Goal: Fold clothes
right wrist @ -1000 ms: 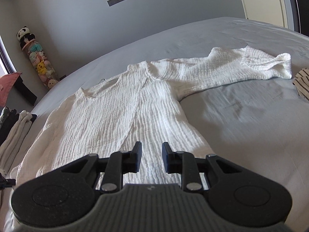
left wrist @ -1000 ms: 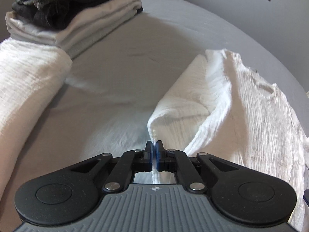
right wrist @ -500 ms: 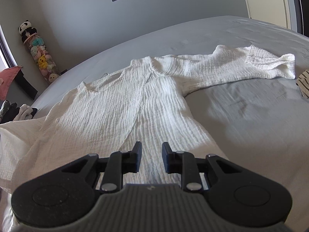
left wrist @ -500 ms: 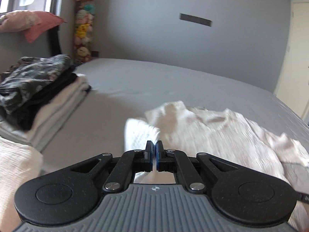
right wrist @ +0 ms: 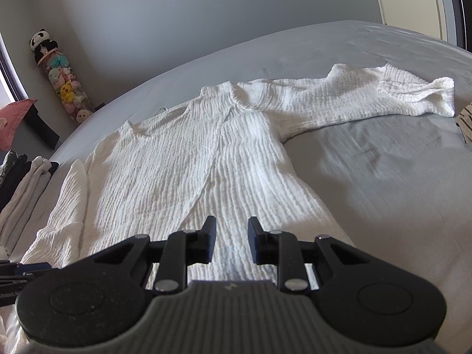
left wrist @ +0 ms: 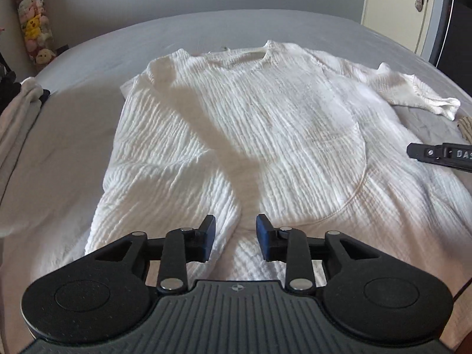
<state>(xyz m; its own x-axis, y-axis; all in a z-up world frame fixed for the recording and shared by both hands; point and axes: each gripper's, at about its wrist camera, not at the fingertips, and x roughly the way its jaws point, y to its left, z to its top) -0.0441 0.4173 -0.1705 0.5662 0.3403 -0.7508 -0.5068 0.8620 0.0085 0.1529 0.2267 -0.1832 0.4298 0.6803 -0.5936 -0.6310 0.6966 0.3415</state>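
A white crinkled long-sleeve top (left wrist: 265,135) lies spread on the grey bed (left wrist: 88,153). Its left sleeve (left wrist: 177,194) is folded across the body, with its cuff end just ahead of my left gripper (left wrist: 235,230), which is open and empty above it. In the right wrist view the same top (right wrist: 188,162) lies flat, with its right sleeve (right wrist: 383,94) stretched out to the right. My right gripper (right wrist: 231,231) is open and empty over the top's lower hem. Its side shows in the left wrist view (left wrist: 439,153).
A stack of folded clothes (right wrist: 23,183) sits at the left of the bed. A striped garment (right wrist: 464,124) lies at the right edge. A tube of plush toys (right wrist: 62,82) stands by the grey wall. A door (left wrist: 395,8) is at the far right.
My left gripper carried the left sleeve from the bed up and over onto the body of the top, then opened and let it go. The right gripper stayed open in place.
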